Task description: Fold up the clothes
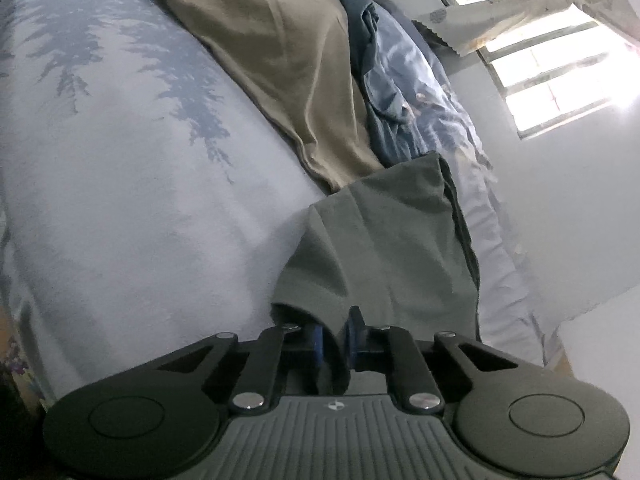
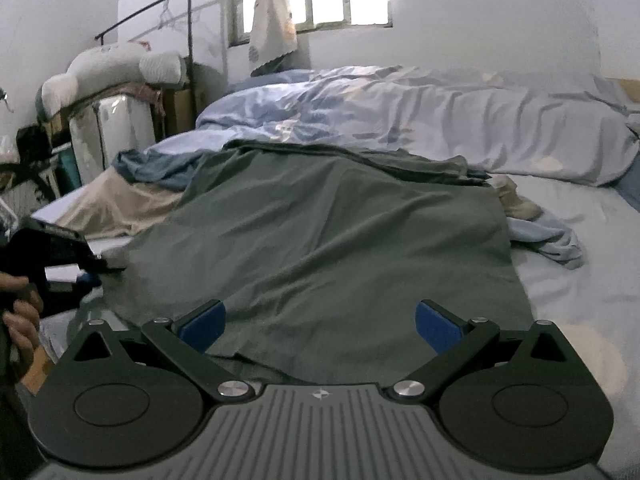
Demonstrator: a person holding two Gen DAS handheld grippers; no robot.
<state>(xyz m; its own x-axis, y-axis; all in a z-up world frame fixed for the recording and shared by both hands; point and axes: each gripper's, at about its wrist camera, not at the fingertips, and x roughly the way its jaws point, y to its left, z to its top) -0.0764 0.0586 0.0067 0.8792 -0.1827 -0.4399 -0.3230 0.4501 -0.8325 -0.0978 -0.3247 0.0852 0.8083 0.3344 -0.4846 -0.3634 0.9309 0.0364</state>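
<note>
A grey-green garment (image 2: 320, 232) lies spread flat on the bed, wrinkled, with its near hem just under my right gripper. In the left wrist view a corner of this garment (image 1: 380, 240) is bunched up, and my left gripper (image 1: 334, 338) is shut on its edge, a fold of cloth pinched between the blue pads (image 1: 352, 332). My right gripper (image 2: 320, 328) stands open over the near hem, its blue pads (image 2: 202, 326) wide apart with nothing pressed between them. The left gripper (image 2: 94, 270) shows at the far left of the right wrist view, held by a hand (image 2: 20, 320).
A tan garment (image 1: 280, 60) lies beside the grey-green one on the pale printed bedsheet (image 1: 120, 200). A crumpled blue duvet (image 2: 400, 120) fills the far side of the bed. A small blue garment (image 2: 552, 240) and beige socks (image 2: 516, 200) lie at the right. Stacked bags and pillows (image 2: 116, 128) stand left.
</note>
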